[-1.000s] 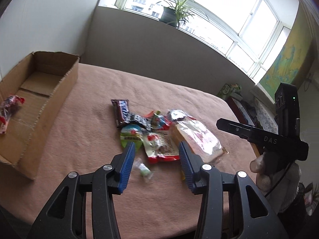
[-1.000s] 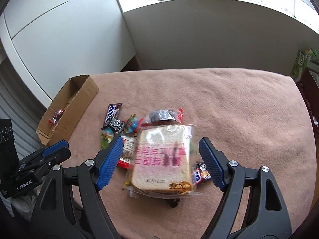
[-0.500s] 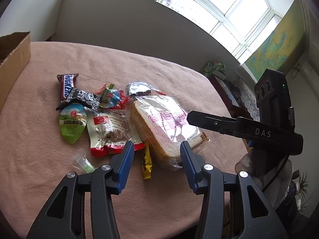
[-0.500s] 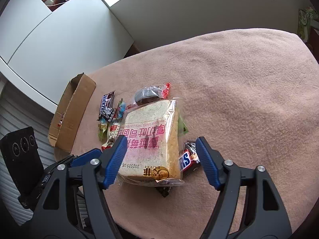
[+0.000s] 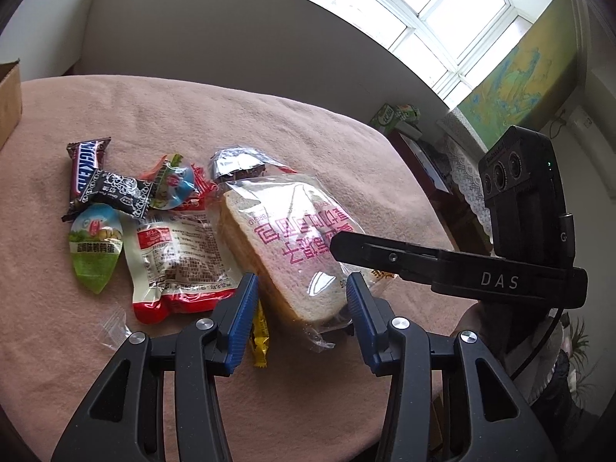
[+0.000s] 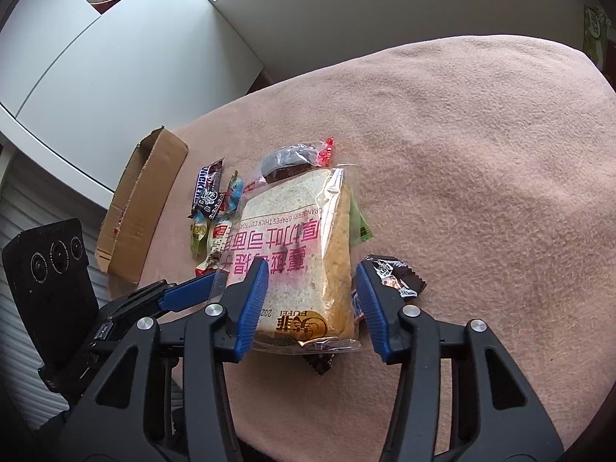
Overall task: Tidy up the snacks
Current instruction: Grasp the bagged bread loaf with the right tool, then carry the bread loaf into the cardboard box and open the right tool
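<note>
A clear bag of sliced bread (image 5: 292,242) with pink print lies on the pink cloth, seen also in the right wrist view (image 6: 296,254). My left gripper (image 5: 300,308) is open, its blue pads either side of the bag's near corner. My right gripper (image 6: 312,300) is open, its pads either side of the bag's near end. Left of the bread lie a red-and-white packet (image 5: 177,261), a green packet (image 5: 94,250), a Snickers bar (image 5: 84,169) and a black packet (image 5: 119,192). A cardboard box (image 6: 138,208) stands at the far left.
A small yellow packet (image 5: 260,331) lies under my left gripper. A dark wrapped cake (image 5: 238,165) lies behind the bread. A dark candy wrapper (image 6: 396,273) lies by my right gripper's right pad. The table edge drops off at the right toward a cabinet (image 5: 431,161).
Both grippers have moved closer to the bread bag and now straddle it. The left wrist view has swung right, so the box has almost left it.
</note>
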The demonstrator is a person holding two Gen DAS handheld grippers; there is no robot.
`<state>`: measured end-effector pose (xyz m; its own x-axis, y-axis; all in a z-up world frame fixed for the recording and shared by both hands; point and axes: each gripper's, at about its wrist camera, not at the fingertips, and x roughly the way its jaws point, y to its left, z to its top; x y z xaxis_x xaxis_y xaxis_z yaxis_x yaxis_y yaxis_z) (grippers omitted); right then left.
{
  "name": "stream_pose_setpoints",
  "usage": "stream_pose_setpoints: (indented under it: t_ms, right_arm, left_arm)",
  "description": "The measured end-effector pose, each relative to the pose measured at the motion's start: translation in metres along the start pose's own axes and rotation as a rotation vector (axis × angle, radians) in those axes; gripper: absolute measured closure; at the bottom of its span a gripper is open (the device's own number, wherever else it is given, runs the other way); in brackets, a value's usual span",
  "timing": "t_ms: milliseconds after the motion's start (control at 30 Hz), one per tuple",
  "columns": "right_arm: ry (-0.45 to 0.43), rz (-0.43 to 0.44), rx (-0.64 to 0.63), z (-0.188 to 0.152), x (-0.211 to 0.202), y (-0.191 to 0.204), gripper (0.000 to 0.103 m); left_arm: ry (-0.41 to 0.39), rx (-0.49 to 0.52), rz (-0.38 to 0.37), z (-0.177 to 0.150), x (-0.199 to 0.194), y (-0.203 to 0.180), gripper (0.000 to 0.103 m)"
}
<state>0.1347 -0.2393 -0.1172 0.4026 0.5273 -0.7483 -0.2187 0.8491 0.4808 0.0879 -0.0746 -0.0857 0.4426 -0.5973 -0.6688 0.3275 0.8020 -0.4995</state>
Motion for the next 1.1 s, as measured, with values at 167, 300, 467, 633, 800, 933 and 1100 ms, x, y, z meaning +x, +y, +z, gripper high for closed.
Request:
stream_pose_setpoints:
  t_ms: [167,300,467,633,800,933,1100]
  right_arm:
    - [-0.005,-0.023,-0.028,-0.002,-0.002,0.008,0.057]
    - [-0.012,-0.017,-0.027,-0.005,-0.007,0.012,0.057]
    - [-0.029,-0.029,-0.041,-0.009,-0.015,0.022,0.057]
    - [-0.050,-0.023,-0.059,-0.011,-0.025,0.035,0.057]
    - [-0.072,-0.005,-0.096,-0.007,-0.032,0.057,0.057]
    - [-0.081,0.015,-0.131,-0.004,-0.031,0.079,0.057]
    - [-0.081,0.046,-0.173,0.002,-0.022,0.107,0.057]
  left_arm:
    - [-0.004,0.013,-0.003,0.000,0.000,-0.007,0.059]
    - [-0.015,0.018,-0.015,0.001,-0.005,-0.009,0.059]
    - [-0.027,0.024,-0.027,-0.003,-0.018,-0.008,0.059]
    - [-0.061,0.028,-0.023,-0.005,-0.033,-0.011,0.059]
    - [-0.112,0.048,0.005,-0.007,-0.058,-0.011,0.059]
    - [-0.147,0.048,0.027,-0.007,-0.076,-0.004,0.059]
    - [-0.192,0.030,0.062,-0.009,-0.101,0.012,0.059]
